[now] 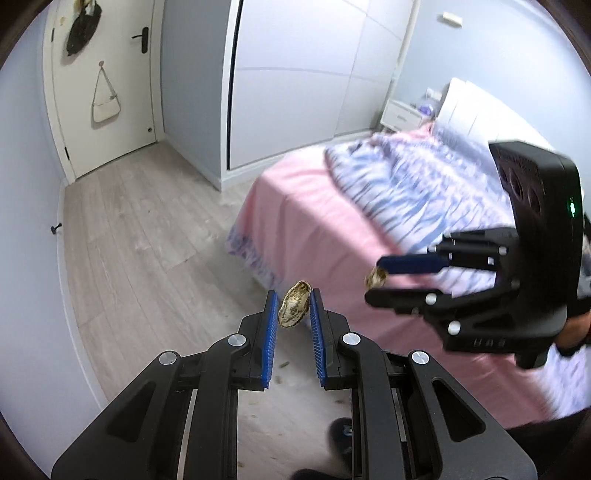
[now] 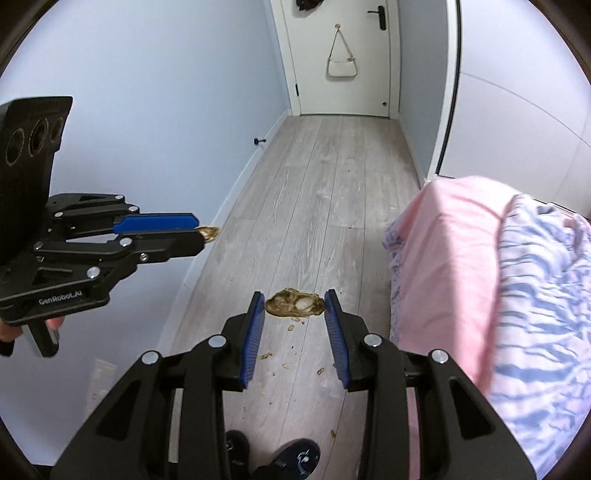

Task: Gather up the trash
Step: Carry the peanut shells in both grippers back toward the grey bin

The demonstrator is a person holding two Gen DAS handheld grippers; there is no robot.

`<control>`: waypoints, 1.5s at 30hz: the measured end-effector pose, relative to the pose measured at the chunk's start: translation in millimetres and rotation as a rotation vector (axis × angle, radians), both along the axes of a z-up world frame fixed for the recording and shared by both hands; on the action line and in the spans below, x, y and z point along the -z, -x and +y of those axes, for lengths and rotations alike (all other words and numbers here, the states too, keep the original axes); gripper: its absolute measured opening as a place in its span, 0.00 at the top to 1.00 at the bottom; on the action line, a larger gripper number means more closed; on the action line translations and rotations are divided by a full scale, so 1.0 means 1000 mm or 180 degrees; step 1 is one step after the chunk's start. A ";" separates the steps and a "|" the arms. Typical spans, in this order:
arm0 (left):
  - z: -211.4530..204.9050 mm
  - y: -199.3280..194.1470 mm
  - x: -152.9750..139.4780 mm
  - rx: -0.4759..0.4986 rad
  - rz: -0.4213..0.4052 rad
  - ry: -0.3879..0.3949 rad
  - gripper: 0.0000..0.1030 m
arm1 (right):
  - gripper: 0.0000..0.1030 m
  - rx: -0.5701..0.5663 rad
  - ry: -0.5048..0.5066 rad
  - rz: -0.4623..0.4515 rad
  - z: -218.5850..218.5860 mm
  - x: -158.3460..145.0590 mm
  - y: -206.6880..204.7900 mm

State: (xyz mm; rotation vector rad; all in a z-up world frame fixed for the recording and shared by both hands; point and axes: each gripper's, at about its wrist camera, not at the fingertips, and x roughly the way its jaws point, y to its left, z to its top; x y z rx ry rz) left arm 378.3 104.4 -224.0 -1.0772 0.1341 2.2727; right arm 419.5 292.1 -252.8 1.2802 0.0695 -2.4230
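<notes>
Pale blue walls and a grey wood-plank floor (image 2: 325, 177) are seen, with a cream door (image 1: 107, 92) at the far end, on which a white handbag (image 1: 105, 107) and a dark bag (image 1: 83, 31) are hung. At the left of the right wrist view, the left gripper (image 2: 207, 236) is held out above the floor, and a brownish shell (image 2: 210, 233) is pinched at the very tips of its blue-padded fingers. In the left wrist view the same shell (image 1: 294, 304) is shown clamped upright between the two pads. Further right, the right gripper (image 2: 294, 306) is clenched on a wider, flatter shell (image 2: 294, 306), which is pressed at both ends by the blue pads. Small scraps (image 2: 288, 365) are scattered on the floor below it, and dark slippers (image 2: 295, 458) are visible at the bottom edge. In the left wrist view the right gripper (image 1: 373, 280) is seen from the side with its shell (image 1: 376, 277) at the tips. At the far right, a bed (image 1: 314, 229) is covered with a pink sheet and a crumpled blue-and-white blanket (image 1: 417, 184), beside white wardrobe doors (image 1: 295, 74).
</notes>
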 end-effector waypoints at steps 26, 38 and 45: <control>0.117 -0.064 -0.180 0.1586 0.0529 -0.0225 0.85 | 0.68 0.1616 -0.0176 0.0481 0.105 -0.155 -0.120; 0.211 -0.168 -0.176 0.3182 0.0447 -0.0321 0.85 | 0.68 0.3210 -0.0439 0.0509 0.136 -0.172 -0.277; 0.273 -0.276 -0.173 0.4243 0.0398 -0.0428 0.85 | 0.68 0.4229 -0.0605 0.0495 0.142 -0.175 -0.395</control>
